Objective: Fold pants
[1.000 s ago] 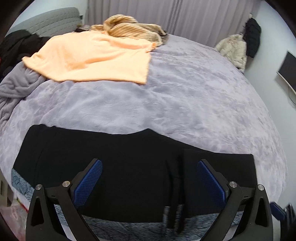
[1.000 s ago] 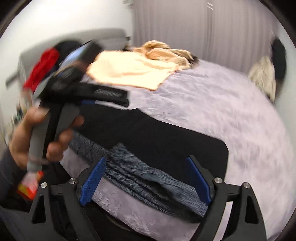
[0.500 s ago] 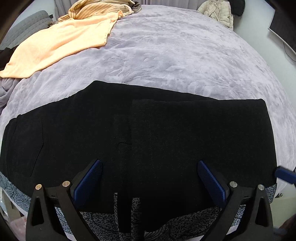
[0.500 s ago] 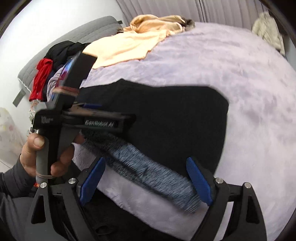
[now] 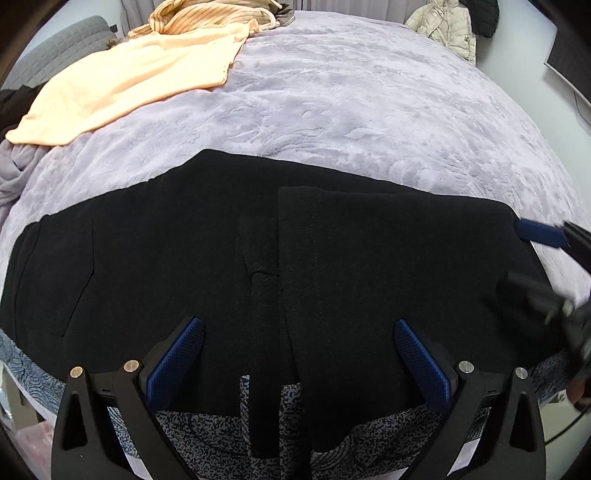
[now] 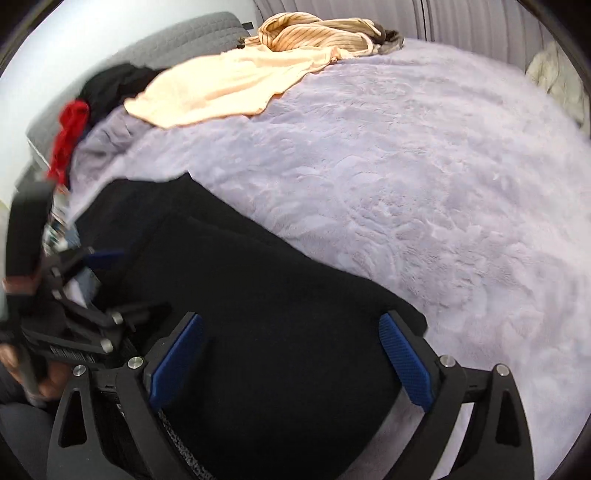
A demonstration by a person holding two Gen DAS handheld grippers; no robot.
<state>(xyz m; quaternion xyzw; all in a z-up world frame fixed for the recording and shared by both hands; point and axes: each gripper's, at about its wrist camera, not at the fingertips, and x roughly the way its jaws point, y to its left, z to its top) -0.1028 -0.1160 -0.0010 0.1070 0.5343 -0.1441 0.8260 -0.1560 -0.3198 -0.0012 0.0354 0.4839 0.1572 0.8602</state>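
Note:
Black pants (image 5: pixel 258 258) lie flat across the near edge of a lavender bed (image 5: pixel 369 110), with a folded layer on their right half and a grey patterned lining at the near hem. My left gripper (image 5: pixel 299 354) is open and empty just above the pants' near middle. My right gripper (image 6: pixel 291 354) is open and empty over the pants' right end (image 6: pixel 277 314). The right gripper also shows at the right edge of the left wrist view (image 5: pixel 546 258). The left gripper shows blurred at the left of the right wrist view (image 6: pixel 74 295).
A peach garment (image 5: pixel 129 74) and a striped tan garment (image 5: pixel 214 18) lie at the bed's far left. A pile with red and black clothes (image 6: pixel 74 125) sits by a grey headboard (image 6: pixel 166 44). A cream jacket (image 5: pixel 443 26) lies at the far right.
Both grippers have come down and forward over the pants. The right gripper swung from the near hem to the pants' right end. Both stayed open.

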